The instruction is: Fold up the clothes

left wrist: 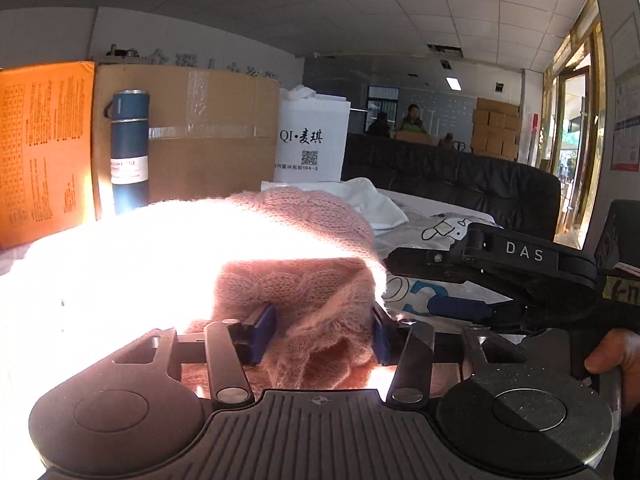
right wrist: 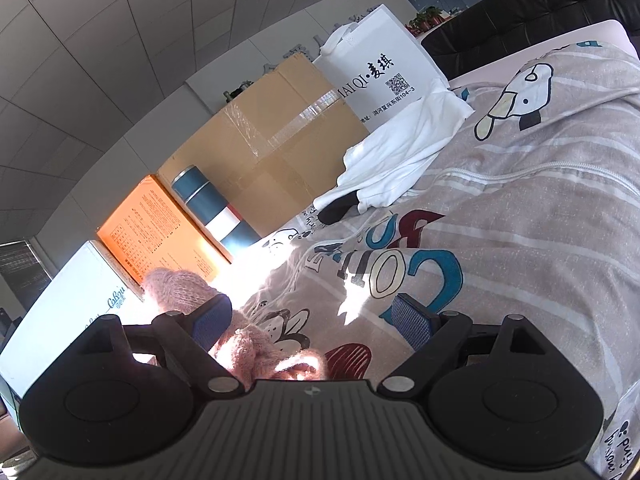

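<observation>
A pink knitted sweater (left wrist: 304,280) lies bunched on the printed bed sheet (right wrist: 520,220), partly washed out by sunlight. My left gripper (left wrist: 320,338) is open with its blue pads on either side of a fold of the sweater, which fills the gap between them. My right gripper (right wrist: 312,320) is open wide; the sweater (right wrist: 256,344) lies under and against its left pad, and the right pad is over bare sheet. The right gripper also shows in the left wrist view (left wrist: 460,304), just right of the sweater.
A white garment (right wrist: 396,168) lies crumpled further back on the sheet. Behind it stand a white paper bag (right wrist: 384,68), a cardboard box (right wrist: 272,140), a blue thermos (right wrist: 216,208), an orange box (right wrist: 160,224) and a white box (right wrist: 72,300). A black sofa (left wrist: 460,176) sits beyond.
</observation>
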`<state>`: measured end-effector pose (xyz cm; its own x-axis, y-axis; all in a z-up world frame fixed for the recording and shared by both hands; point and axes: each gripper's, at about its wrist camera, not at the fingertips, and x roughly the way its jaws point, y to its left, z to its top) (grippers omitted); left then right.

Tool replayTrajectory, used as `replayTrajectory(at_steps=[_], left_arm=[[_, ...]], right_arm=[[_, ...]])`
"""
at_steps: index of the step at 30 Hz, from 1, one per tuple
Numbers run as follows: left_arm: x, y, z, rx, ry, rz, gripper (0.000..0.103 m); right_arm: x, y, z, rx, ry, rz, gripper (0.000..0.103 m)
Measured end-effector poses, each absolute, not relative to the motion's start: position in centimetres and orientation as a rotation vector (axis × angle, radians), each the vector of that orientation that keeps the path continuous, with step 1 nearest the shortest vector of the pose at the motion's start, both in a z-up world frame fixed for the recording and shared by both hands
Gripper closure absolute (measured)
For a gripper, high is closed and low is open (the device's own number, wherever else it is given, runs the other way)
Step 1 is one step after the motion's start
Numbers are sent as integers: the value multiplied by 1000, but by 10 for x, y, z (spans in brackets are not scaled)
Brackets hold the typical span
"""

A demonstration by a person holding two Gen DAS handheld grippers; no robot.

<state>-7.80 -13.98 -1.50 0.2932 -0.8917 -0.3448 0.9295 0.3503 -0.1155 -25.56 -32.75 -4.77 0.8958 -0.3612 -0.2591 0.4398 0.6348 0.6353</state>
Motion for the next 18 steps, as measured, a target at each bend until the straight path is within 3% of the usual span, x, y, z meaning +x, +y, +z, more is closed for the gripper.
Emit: replayTrajectory(at_steps=[3, 10, 12, 14, 16, 18], left_arm=[[-68, -131, -14, 60, 388, -1219, 81], [-63, -109, -2, 19, 303, -1174, 82], [-60, -103, 0, 3, 291, -1158, 82], [-56, -97, 1, -17, 278, -1147, 82], [-54, -91, 3, -32, 255, -1130, 84], [-52, -86, 6, -48, 222, -1106, 85]], right_arm=[[-246, -323, -47, 739, 142, -432, 16], [-215, -308, -46, 688, 259, -327, 16], [-207, -300, -45, 663, 273, -308, 24], [-198, -293, -44, 638, 287, -289, 61], [-190, -285, -43, 613, 301, -270, 73], [-185, -278, -37, 564, 281, -263, 77]])
